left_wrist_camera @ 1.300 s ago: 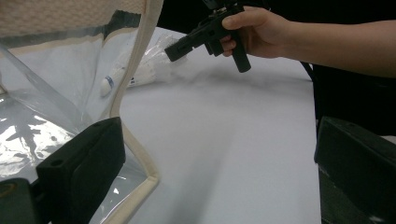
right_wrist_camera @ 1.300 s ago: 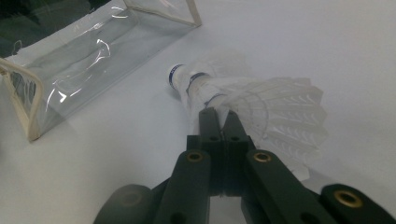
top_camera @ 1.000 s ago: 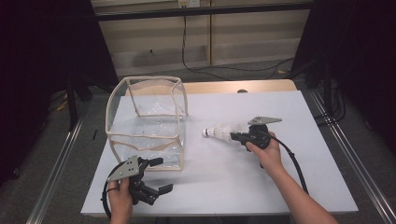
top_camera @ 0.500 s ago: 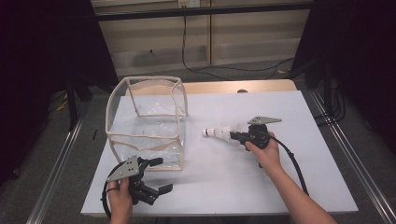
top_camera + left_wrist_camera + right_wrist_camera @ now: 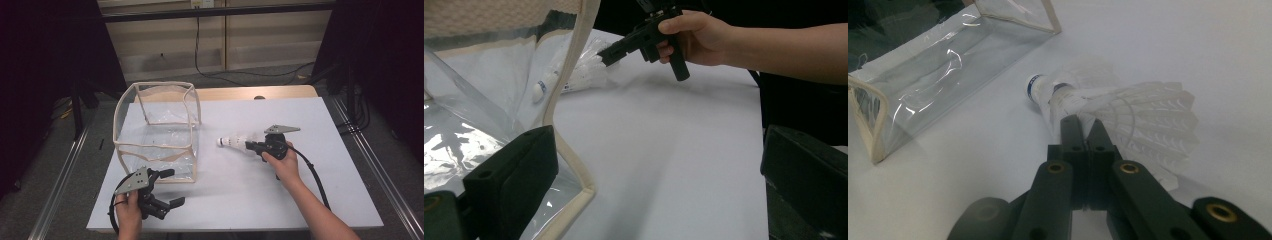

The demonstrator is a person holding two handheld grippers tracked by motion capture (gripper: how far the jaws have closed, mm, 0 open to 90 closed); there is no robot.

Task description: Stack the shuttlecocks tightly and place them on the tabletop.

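A white feather shuttlecock point(image 5: 235, 142) lies on its side on the white table, cork toward the clear bag. My right gripper point(image 5: 251, 146) is shut on its feather skirt. In the right gripper view the two jaws meet on the feathers point(image 5: 1148, 117) just behind the cork point(image 5: 1035, 87). A clear plastic bag point(image 5: 155, 150) with beige trim stands open at the table's left. Near the front edge my left gripper point(image 5: 172, 187) is open, nothing between its fingers, beside the bag's front corner point(image 5: 571, 130). The left gripper view also shows the shuttlecock point(image 5: 584, 75) and the right gripper point(image 5: 606, 54).
The white table top point(image 5: 240, 195) spreads between the two hands. A cable point(image 5: 312, 172) trails from the right gripper toward the front. Metal rails point(image 5: 372, 175) run along both sides of the table, and a wooden strip point(image 5: 280, 92) borders its far edge.
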